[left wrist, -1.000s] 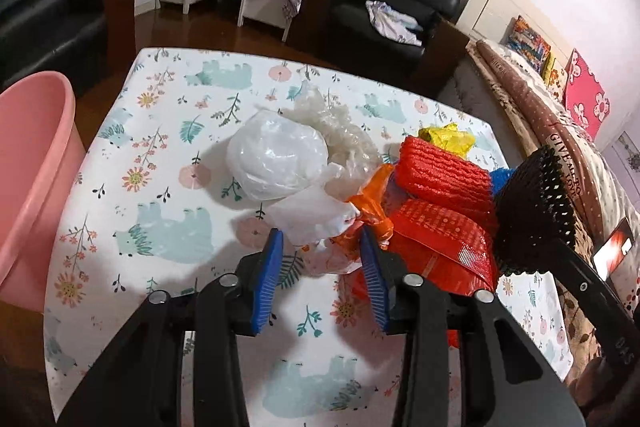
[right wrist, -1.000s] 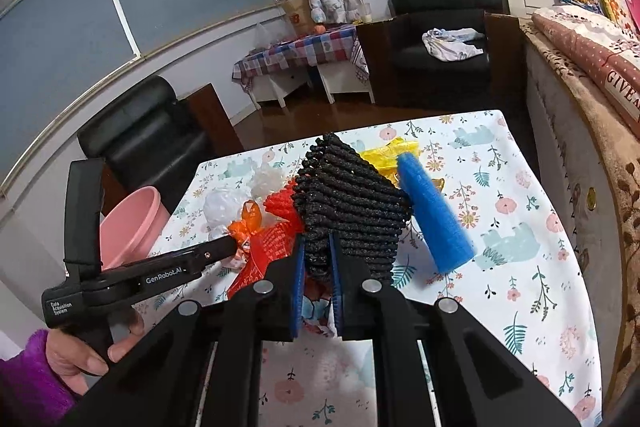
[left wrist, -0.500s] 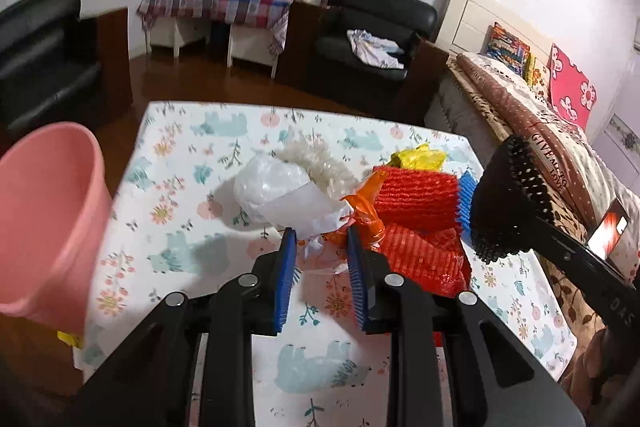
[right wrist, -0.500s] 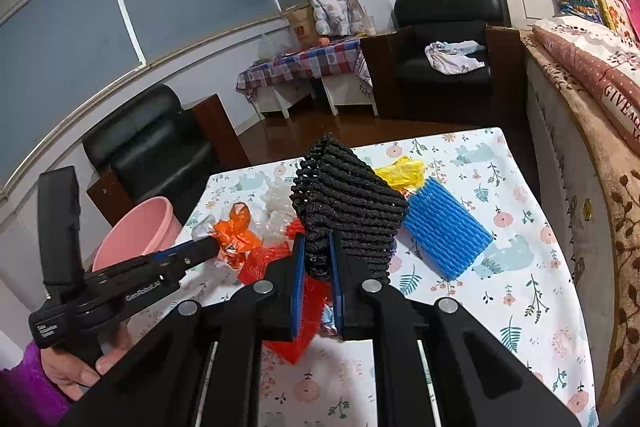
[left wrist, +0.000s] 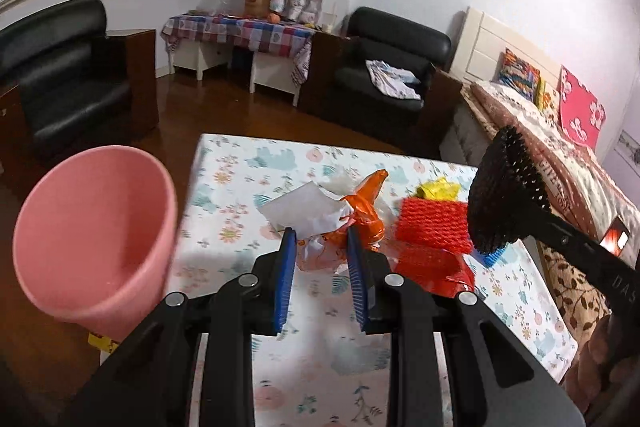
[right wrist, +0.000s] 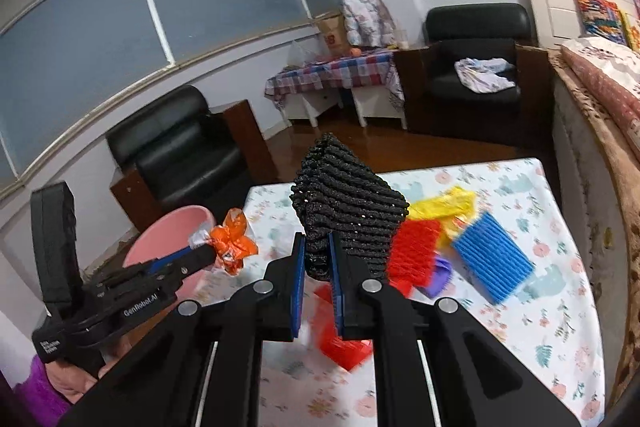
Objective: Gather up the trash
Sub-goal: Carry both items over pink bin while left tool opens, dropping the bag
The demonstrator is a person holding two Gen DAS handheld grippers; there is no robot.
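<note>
My left gripper [left wrist: 320, 239] is shut on a bundle of orange and white plastic wrappers [left wrist: 340, 223] and holds it above the flowered table [left wrist: 240, 183]; the bundle also shows in the right wrist view [right wrist: 234, 241]. My right gripper [right wrist: 317, 251] is shut on a black foam net [right wrist: 348, 215], held above the table; it also shows in the left wrist view [left wrist: 504, 195]. A pink bin [left wrist: 96, 231] stands left of the table. Red foam net [left wrist: 434, 227], red wrapper [left wrist: 444, 271], yellow wrapper [right wrist: 452, 203] and blue foam net [right wrist: 492, 259] lie on the table.
A purple scrap [right wrist: 440, 271] lies beside the blue net. Black armchairs [left wrist: 68, 75] stand beyond the table on a wooden floor. A bed [left wrist: 560, 147] runs along the table's right side. A checked side table [left wrist: 240, 27] stands at the far wall.
My left gripper has closed on the orange and white bundle and lifted it off the table toward the pink bin. My right gripper has risen with the black net.
</note>
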